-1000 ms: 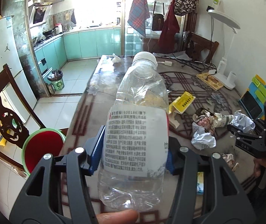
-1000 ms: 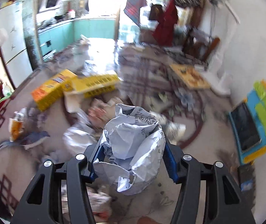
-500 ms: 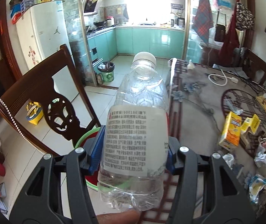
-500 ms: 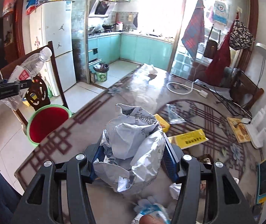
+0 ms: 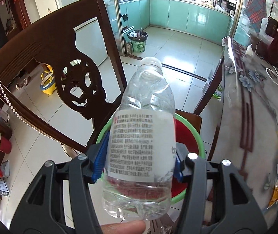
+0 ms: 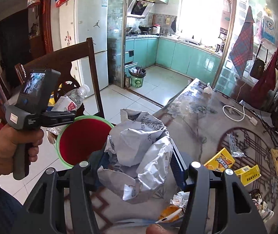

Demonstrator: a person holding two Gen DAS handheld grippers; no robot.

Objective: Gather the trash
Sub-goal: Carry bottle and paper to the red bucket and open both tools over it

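Note:
My left gripper (image 5: 139, 161) is shut on an empty clear plastic bottle (image 5: 141, 136) with a white label, held above a red basin with a green rim (image 5: 197, 140) that sits on a chair seat. The bottle (image 6: 70, 101) and the basin (image 6: 80, 138) also show in the right wrist view, with the left gripper (image 6: 61, 117) over the basin's left rim. My right gripper (image 6: 139, 161) is shut on a crumpled ball of printed white paper (image 6: 141, 152), above the table edge just right of the basin.
A dark wooden chair back (image 5: 61, 58) stands left of the basin. The table (image 6: 197, 117) carries yellow cartons (image 6: 220, 159), wrappers, a clear bag and a white cable (image 6: 234, 113). A small green bin (image 6: 137, 78) stands on the kitchen floor.
Both grippers swung left from over the littered table toward the chair. The bottle now hangs over the red basin and the paper ball is near the basin's right side.

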